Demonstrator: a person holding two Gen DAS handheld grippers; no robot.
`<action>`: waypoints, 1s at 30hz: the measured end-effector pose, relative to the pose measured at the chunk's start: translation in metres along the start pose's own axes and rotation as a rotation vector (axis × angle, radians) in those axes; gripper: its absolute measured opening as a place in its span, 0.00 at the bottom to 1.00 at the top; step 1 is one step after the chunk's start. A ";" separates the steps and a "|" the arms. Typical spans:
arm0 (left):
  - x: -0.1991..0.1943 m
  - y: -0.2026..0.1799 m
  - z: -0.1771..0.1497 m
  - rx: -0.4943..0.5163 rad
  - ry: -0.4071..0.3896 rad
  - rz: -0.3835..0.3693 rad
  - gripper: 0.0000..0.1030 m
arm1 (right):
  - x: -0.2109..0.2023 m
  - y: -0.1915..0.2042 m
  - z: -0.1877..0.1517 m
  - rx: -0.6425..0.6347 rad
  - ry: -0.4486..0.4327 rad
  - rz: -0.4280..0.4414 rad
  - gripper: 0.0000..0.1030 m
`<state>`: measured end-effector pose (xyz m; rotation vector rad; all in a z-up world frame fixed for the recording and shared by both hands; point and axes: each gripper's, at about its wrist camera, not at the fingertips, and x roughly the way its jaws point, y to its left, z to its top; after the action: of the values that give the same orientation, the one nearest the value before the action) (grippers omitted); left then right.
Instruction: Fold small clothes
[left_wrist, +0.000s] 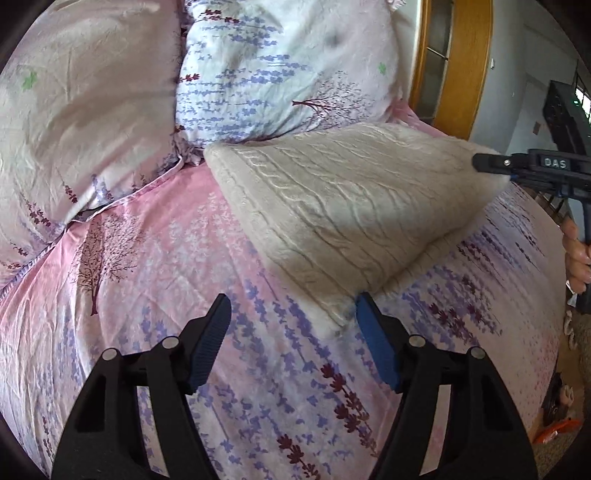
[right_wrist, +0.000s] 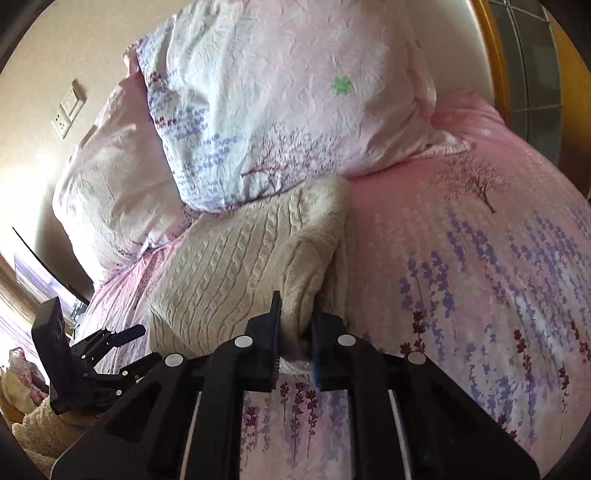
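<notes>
A cream cable-knit sweater (left_wrist: 351, 206) lies folded on the pink floral bedsheet (left_wrist: 147, 258), its far edge against a pillow. My left gripper (left_wrist: 291, 310) hovers open just in front of the sweater's near corner. That corner sits beside the inner face of the right blue pad (left_wrist: 373, 332), and the pads do not press on it. My right gripper (right_wrist: 297, 314) is shut on the sweater's (right_wrist: 229, 266) fleecy edge, lifting it a little. In the left wrist view the right gripper (left_wrist: 480, 162) shows at the sweater's far right corner, held by a hand (left_wrist: 576, 254). The left gripper (right_wrist: 147, 345) appears at the right wrist view's lower left.
Two floral pillows (left_wrist: 280, 66) (left_wrist: 74, 110) stand behind the sweater at the head of the bed. A wooden door frame (left_wrist: 469, 55) rises at the right. A wall socket (right_wrist: 68, 110) is on the beige wall. Bare sheet (right_wrist: 480, 277) spreads right of the sweater.
</notes>
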<state>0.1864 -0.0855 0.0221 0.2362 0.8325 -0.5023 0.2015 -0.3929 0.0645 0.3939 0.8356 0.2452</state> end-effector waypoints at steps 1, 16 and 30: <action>0.001 0.003 -0.001 -0.009 0.005 -0.005 0.68 | -0.007 -0.001 0.002 0.006 -0.029 0.002 0.11; -0.014 0.036 -0.009 -0.161 0.007 -0.231 0.70 | 0.006 -0.033 -0.017 0.125 0.089 -0.071 0.34; 0.026 0.072 0.057 -0.426 0.005 -0.259 0.92 | 0.072 -0.063 0.042 0.392 0.179 0.064 0.76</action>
<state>0.2753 -0.0546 0.0406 -0.2661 0.9591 -0.5516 0.2832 -0.4338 0.0145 0.7755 1.0508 0.1765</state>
